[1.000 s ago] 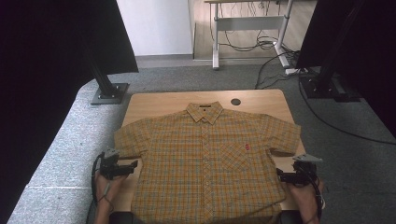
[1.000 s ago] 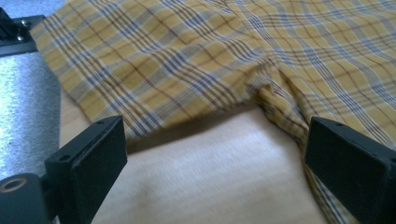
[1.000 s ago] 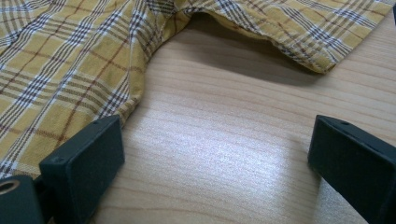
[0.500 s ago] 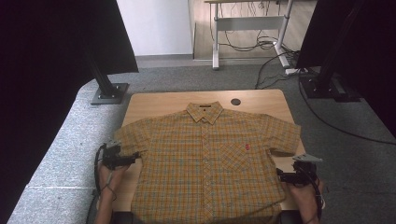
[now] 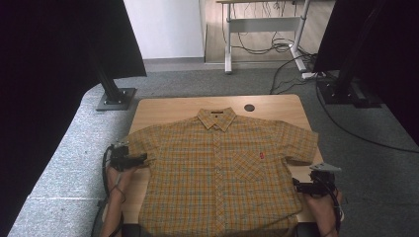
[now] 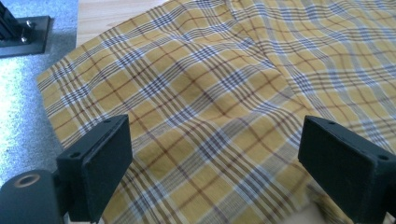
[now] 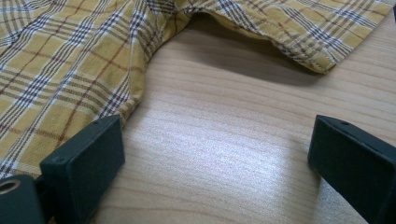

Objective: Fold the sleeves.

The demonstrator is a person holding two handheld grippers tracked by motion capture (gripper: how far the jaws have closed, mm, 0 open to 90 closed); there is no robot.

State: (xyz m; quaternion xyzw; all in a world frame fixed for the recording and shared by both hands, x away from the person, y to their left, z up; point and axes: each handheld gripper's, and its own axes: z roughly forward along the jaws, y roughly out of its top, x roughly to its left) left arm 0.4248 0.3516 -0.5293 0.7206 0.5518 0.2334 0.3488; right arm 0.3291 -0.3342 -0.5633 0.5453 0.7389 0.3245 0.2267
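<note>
Plaid shirt (image 5: 222, 168) overhangs table (image 5: 168, 106) edges (bare wood behind); both tools (image 5: 145, 159) (image 5: 295, 185) wide.

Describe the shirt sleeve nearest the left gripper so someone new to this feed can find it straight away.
Start at the wooden table, where a yellow plaid shirt lies spread flat, collar away from the person. The sleeve is the short one at the shirt's left side, reaching the table's left edge. Unlike the opposite sleeve, it has the left gripper at its hem, jaws open.
</note>
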